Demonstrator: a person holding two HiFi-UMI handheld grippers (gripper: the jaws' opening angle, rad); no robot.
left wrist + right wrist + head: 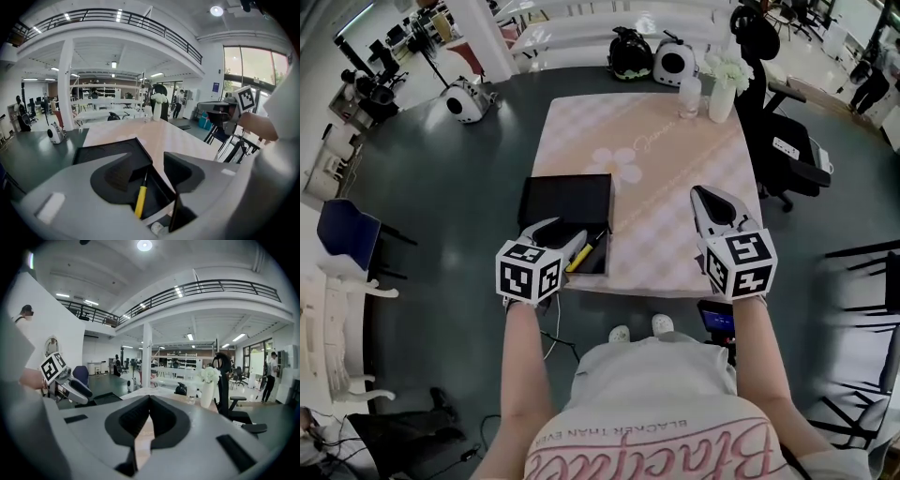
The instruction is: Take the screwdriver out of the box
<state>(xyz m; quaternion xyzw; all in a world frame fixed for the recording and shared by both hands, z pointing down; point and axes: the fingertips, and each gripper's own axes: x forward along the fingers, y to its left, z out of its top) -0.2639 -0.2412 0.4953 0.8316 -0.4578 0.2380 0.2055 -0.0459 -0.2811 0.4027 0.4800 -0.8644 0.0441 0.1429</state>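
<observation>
The pale pink checked surface (675, 187) carries a shallow black open box (567, 199), which nothing steadies. The right hand-held gripper (149, 399), jaws together and empty, hangs well apart from it. The left hand-held gripper (157, 171), jaws wide and holding nothing, hovers over the slim yellow-handled screwdriver (139, 199), which lies inside beside the box's wall. A jaw could snag that wall and drag the box.

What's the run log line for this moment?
left gripper: open over box | screwdriver: in box | right gripper: shut, empty
</observation>
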